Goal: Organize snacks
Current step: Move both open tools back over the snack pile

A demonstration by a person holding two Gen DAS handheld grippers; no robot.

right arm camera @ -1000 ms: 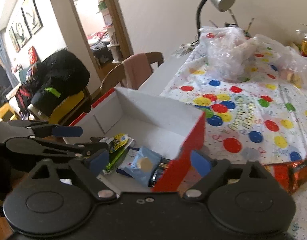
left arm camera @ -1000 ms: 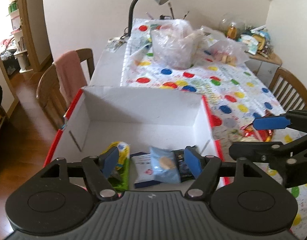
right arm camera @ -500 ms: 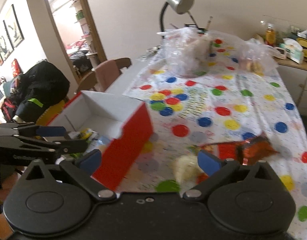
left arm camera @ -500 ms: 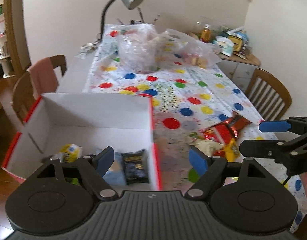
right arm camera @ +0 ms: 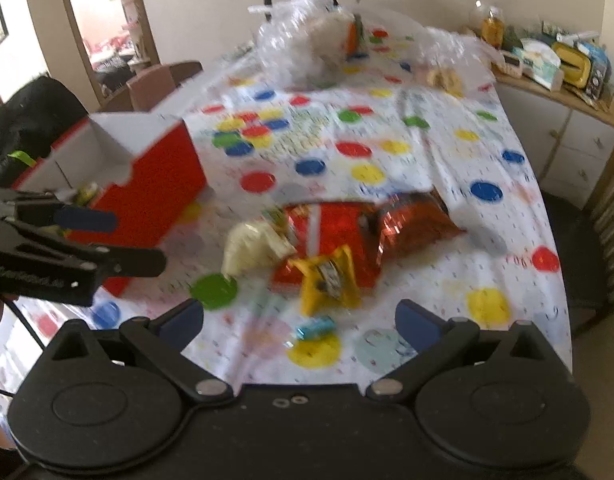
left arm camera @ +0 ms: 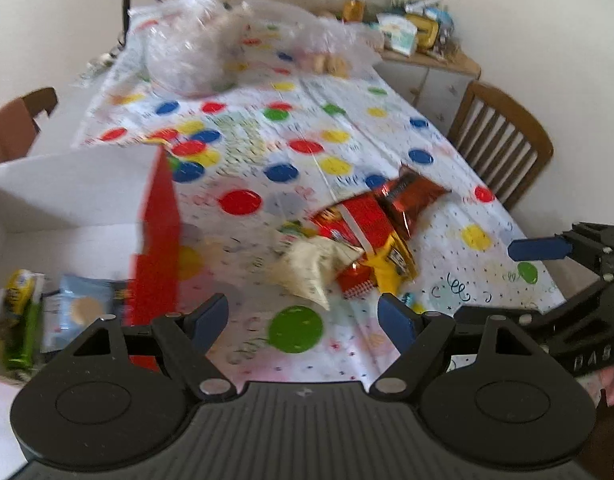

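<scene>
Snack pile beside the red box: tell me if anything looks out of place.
The pile is loose, not sorted. The red packet, shiny orange bag, pale bag and yellow packet overlap on the tablecloth, outside the red box. One small blue candy lies apart, nearer the right claw.

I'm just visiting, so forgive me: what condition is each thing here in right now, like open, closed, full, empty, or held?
Left gripper: open, holding nothing.
Right gripper: open, holding nothing.
Red box: open-topped, a few snacks inside.
Blue cookie packet: lying in the box.
Red snack bag: lying on the table, outside the box.
Yellow packet: lying on the red bag's near edge.
Pale bag: lying beside the red bag.
</scene>
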